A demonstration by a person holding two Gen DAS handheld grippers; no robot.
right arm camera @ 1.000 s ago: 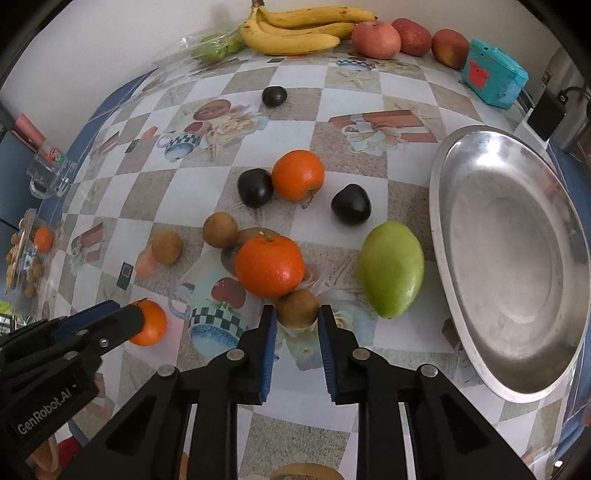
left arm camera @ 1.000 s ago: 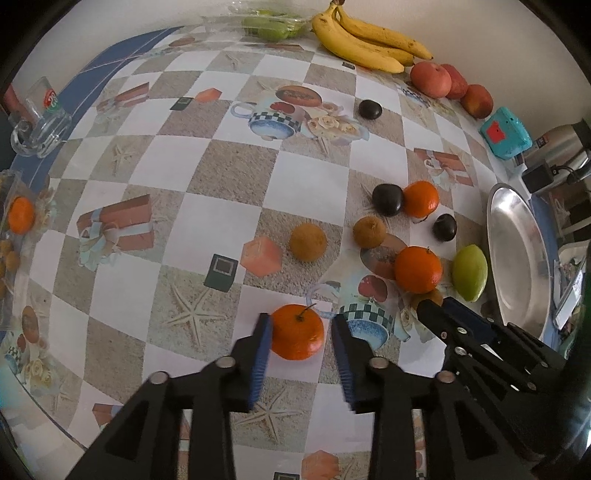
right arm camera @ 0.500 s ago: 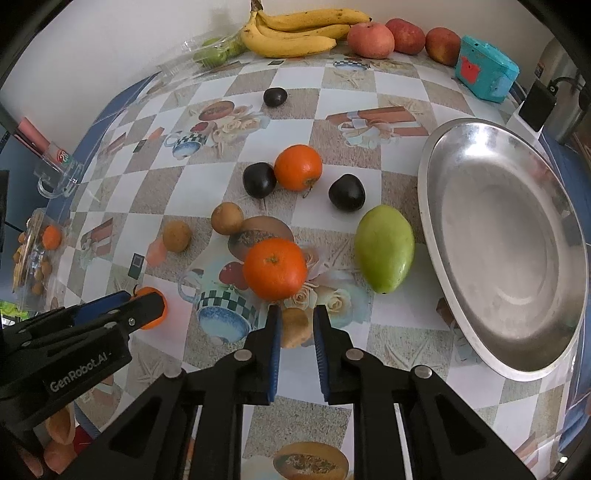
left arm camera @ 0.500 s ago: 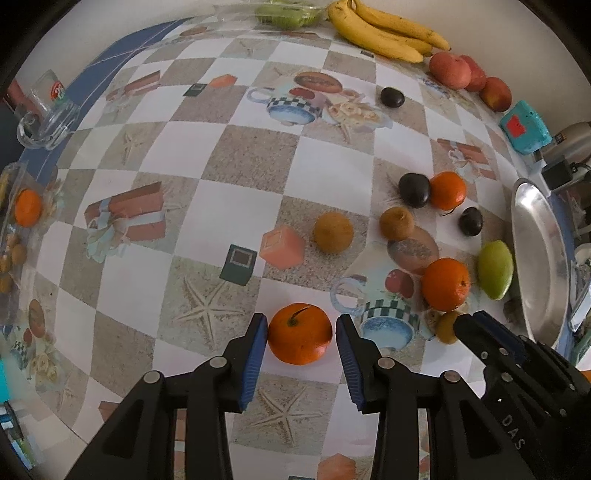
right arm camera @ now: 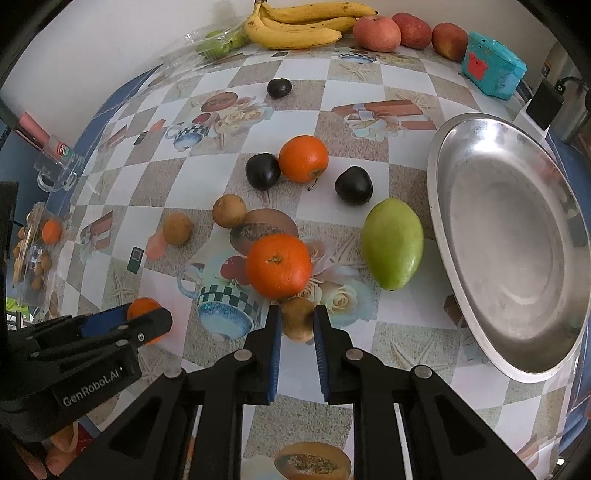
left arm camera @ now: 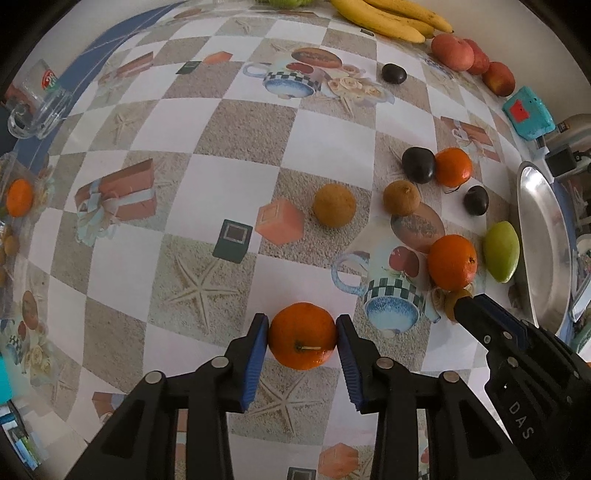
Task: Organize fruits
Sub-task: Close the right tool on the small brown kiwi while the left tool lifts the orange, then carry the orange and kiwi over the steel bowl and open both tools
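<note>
An orange (left arm camera: 301, 336) with a short stem sits on the patterned tablecloth between the blue pads of my left gripper (left arm camera: 301, 322). Its jaws are closing and both pads touch the orange's sides. My right gripper (right arm camera: 297, 312) is shut on a small brown fruit (right arm camera: 297, 323) just below a second orange (right arm camera: 279, 266). In the right wrist view the left gripper (right arm camera: 142, 319) shows at lower left with its orange (right arm camera: 142, 306) partly hidden. A green mango (right arm camera: 393, 243) lies beside the empty metal tray (right arm camera: 509, 236).
A third orange (right arm camera: 303, 158), two dark plums (right arm camera: 263, 171) and two brown fruits (right arm camera: 229, 210) lie mid-table. Bananas (right arm camera: 295, 26), apples (right arm camera: 376, 33) and a teal box (right arm camera: 493, 64) line the back wall. A glass mug (left arm camera: 37, 107) stands at the left edge.
The left gripper's pads have drawn in from a gap on each side until they touch the orange. The right gripper has stayed shut on the brown fruit.
</note>
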